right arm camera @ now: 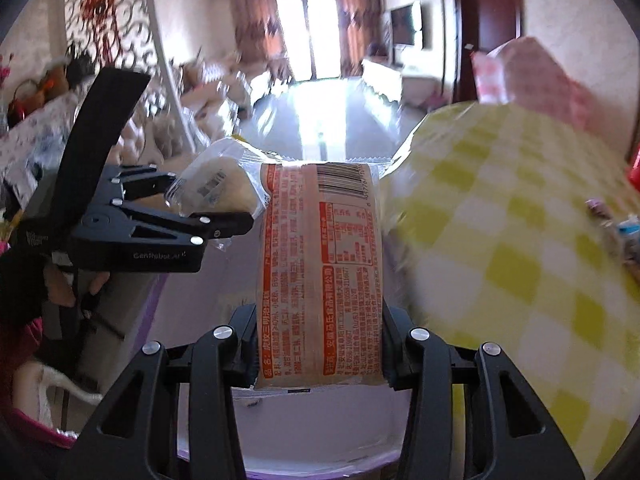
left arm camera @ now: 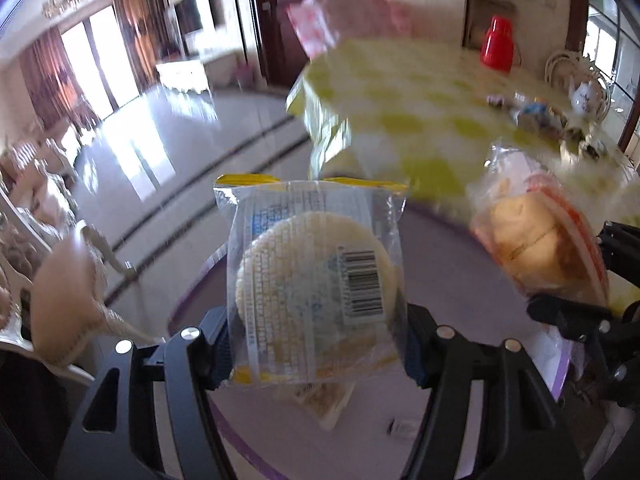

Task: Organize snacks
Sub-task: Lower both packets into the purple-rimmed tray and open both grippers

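I see a glossy clear-plastic round-cracker packet (left arm camera: 316,280), a shiny orange-printed film bread wrapper (right arm camera: 320,276), and matt yellow-checked cloth (right arm camera: 520,240) beside it.

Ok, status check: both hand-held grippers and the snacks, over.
Left hand-held gripper shut on round wafer pack. Right hand-held gripper shut on orange bread pack. Both aloft over white bin. Nothing blocking.

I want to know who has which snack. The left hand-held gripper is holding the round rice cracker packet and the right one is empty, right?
Not quite. The left hand-held gripper does hold the round rice cracker packet, but the right hand-held gripper is not empty: it is shut on an orange bread packet. The right wrist view shows it clearly.
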Demonstrator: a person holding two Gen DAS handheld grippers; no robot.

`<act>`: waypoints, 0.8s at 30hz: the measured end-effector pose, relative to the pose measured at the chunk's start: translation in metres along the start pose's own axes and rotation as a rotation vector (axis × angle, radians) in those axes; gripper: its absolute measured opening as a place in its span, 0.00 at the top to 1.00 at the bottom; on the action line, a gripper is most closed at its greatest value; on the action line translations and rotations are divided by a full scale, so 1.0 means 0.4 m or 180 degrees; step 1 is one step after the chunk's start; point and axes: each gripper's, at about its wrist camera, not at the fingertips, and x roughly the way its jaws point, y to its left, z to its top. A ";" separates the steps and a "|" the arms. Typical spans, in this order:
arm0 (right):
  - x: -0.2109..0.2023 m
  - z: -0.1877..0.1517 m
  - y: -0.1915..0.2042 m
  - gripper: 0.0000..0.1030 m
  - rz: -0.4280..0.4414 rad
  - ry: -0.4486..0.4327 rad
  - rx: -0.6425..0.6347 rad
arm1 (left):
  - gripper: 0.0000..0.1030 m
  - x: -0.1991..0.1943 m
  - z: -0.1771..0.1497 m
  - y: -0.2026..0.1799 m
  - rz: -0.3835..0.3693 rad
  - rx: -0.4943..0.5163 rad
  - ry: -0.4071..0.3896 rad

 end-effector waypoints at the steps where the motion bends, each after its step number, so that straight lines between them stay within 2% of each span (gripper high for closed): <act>1: 0.022 -0.009 0.008 0.57 0.0017 0.0076 -0.0014 | 0.37 0.014 -0.007 0.008 -0.0030 -0.0019 0.0063; 6: 0.077 -0.032 0.003 0.57 0.0043 0.0211 0.0055 | 0.36 0.044 -0.033 0.016 -0.0056 0.0014 0.0170; 9: 0.079 -0.031 -0.018 0.53 0.0226 0.0241 0.0126 | 0.34 0.050 0.004 -0.009 -0.0015 0.0100 0.0267; 10: 0.072 -0.005 -0.039 0.50 0.0289 0.0244 0.0155 | 0.29 0.055 0.023 -0.020 0.0002 0.0114 0.0289; 12: 0.064 0.001 -0.063 0.49 0.0332 0.0205 0.0174 | 0.23 0.052 0.038 -0.034 0.0144 0.0156 0.0271; 14: 0.036 0.005 -0.087 0.49 0.0361 0.0113 0.0214 | 0.22 0.039 0.054 -0.049 0.0312 0.0205 0.0206; 16: 0.002 0.004 -0.118 0.49 0.0428 0.0025 0.0323 | 0.18 0.012 0.077 -0.056 0.0352 0.0208 0.0096; 18: -0.035 0.001 -0.145 0.49 0.0433 -0.0075 0.0391 | 0.17 -0.012 0.105 -0.071 0.0309 0.0178 -0.0019; 20: -0.086 -0.014 -0.179 0.49 0.0324 -0.0193 0.0415 | 0.15 -0.038 0.138 -0.106 0.0205 0.0187 -0.0165; 23: -0.157 -0.051 -0.238 0.49 0.0035 -0.0332 0.0456 | 0.06 -0.062 0.193 -0.191 -0.0042 0.0272 -0.0364; 24: -0.182 -0.071 -0.270 0.49 -0.0158 -0.0372 0.0479 | 0.04 -0.063 0.214 -0.233 -0.0180 0.0323 -0.0407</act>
